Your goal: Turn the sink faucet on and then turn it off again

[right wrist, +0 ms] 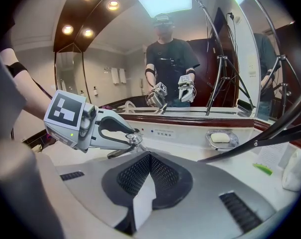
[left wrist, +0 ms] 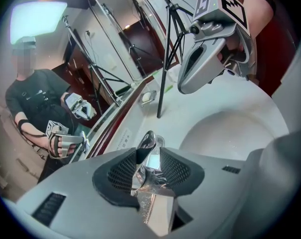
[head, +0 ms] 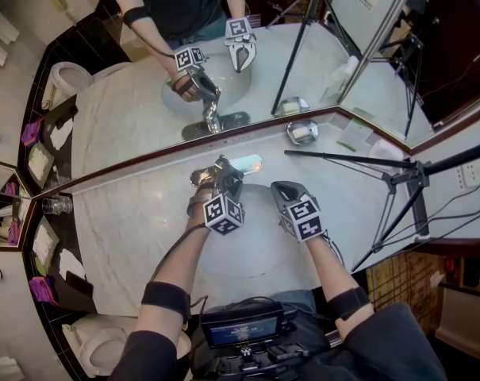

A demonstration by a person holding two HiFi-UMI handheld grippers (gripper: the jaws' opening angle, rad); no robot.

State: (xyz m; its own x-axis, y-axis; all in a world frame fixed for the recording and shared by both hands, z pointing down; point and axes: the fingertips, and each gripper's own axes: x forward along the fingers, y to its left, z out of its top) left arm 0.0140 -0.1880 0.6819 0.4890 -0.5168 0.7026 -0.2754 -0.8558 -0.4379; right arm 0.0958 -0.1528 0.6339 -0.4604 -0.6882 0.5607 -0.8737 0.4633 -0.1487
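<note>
At the back rim of the white oval basin (head: 251, 254), the left gripper (left wrist: 151, 159) pinches the chrome faucet lever (left wrist: 146, 144). The right gripper (right wrist: 149, 157), jaws pressed together and empty, hovers alongside. No water is visible; both turns apparently remain.

No writing is legible anywhere. A small white label (right wrist: 163, 132) on the white backsplash (right wrist: 195, 134) under the mirror (right wrist: 135, 59) bears a blue dot and a short line of print, too small to read. The white paper card (right wrist: 277, 153) on the counter (right wrist: 225, 158) is equally unreadable.
</note>
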